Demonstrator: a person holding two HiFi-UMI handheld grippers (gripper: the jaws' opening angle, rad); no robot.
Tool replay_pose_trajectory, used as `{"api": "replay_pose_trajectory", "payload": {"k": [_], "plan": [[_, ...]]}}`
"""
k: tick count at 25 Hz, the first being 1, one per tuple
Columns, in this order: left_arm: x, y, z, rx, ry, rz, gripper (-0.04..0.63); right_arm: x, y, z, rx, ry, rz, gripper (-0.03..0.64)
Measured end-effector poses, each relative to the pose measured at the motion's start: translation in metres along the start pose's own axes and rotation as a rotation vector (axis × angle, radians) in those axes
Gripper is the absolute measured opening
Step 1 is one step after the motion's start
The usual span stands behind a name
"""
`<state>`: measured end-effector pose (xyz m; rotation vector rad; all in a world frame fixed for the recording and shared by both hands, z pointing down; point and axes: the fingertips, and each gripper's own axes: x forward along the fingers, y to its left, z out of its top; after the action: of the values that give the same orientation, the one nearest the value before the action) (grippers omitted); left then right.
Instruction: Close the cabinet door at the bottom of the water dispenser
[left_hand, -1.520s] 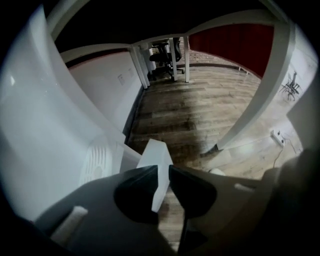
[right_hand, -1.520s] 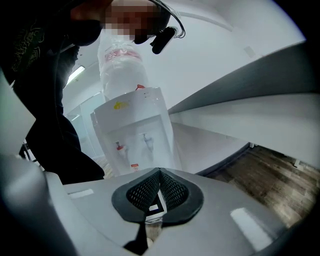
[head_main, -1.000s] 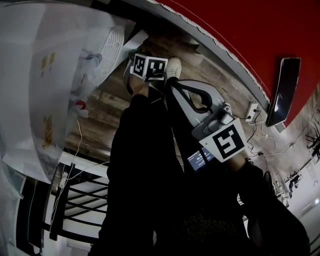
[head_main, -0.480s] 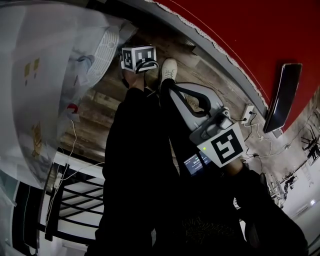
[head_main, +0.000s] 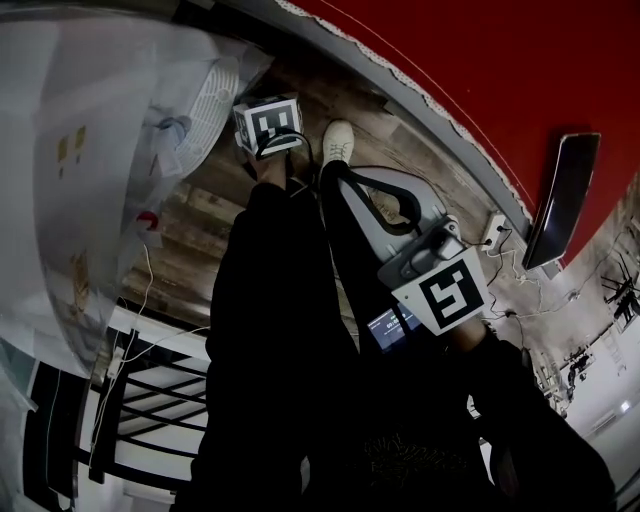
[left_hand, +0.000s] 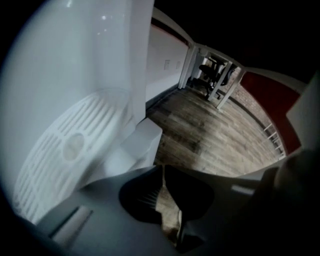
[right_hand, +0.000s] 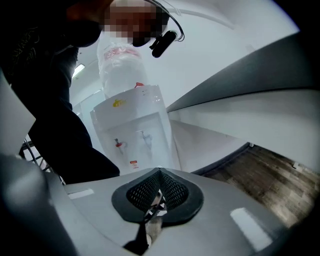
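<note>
- Wood-plank floor (head_main: 200, 215) runs up to a grey skirting (head_main: 420, 105) below a red wall (head_main: 480, 60)
- Water dispenser (head_main: 90, 130): a white unit standing on the floor at the left of the head view. In the right gripper view it carries a clear bottle (right_hand: 122, 65) on top, with a red tap (right_hand: 118, 143) and a blue tap (right_hand: 145, 136) on its front
- Drip grille (head_main: 212, 100): white and slotted, set into the dispenser's front below the taps. It fills the lower left of the left gripper view
- Cabinet door: it belongs to the dispenser's lower front, beneath the grille. That part lies behind the left gripper's own body in its view and is not distinct in the head view, so whether it stands open or shut cannot be told
- Left gripper (left_hand: 162, 172): points steeply down, just beside the grille. Its jaws are closing and nearly together, leaving a thin slit. Only floor shows through the slit, and nothing is between the jaws
- Right gripper (right_hand: 159, 173): held well apart from the dispenser and facing it. Its jaw tips meet and it grips nothing
- Person: dark trousers and one white shoe (head_main: 338, 140) on the floor near the left gripper
- Black-barred rack (head_main: 160, 400) sits at the lower left of the head view
</note>
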<state>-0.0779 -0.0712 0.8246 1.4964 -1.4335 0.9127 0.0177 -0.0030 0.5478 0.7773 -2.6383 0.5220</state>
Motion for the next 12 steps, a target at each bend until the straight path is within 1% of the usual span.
{"api": "replay_pose_trajectory", "payload": {"k": [2,4,6,7,9,10,11,12], "plan": [[-0.013,-0.002,-0.005,-0.012,-0.047,-0.042,0.008,0.0,0.0,0.003,-0.021,0.01,-0.007,-0.002],[-0.041,-0.004,0.002,-0.006,-0.123,-0.063,0.008,0.001,0.002,0.013,-0.012,0.004,-0.002,0.0],[-0.079,-0.011,0.011,0.038,-0.206,-0.091,0.008,-0.003,0.004,0.031,-0.017,-0.019,0.003,0.0],[-0.1,-0.017,0.012,0.074,-0.243,-0.107,0.008,-0.007,0.005,0.04,-0.047,-0.016,0.003,-0.002],[-0.149,-0.031,0.011,0.136,-0.326,-0.123,0.008,-0.019,0.01,0.052,-0.16,0.056,-0.008,-0.002],[-0.175,-0.035,0.013,0.157,-0.376,-0.118,0.008,-0.025,0.014,0.059,-0.209,0.096,-0.017,-0.002],[-0.203,-0.038,0.018,0.172,-0.426,-0.107,0.008,-0.029,0.018,0.069,-0.237,0.111,-0.026,-0.002],[-0.23,-0.04,0.024,0.183,-0.474,-0.095,0.008,-0.033,0.022,0.082,-0.248,0.102,-0.035,-0.002]]}}
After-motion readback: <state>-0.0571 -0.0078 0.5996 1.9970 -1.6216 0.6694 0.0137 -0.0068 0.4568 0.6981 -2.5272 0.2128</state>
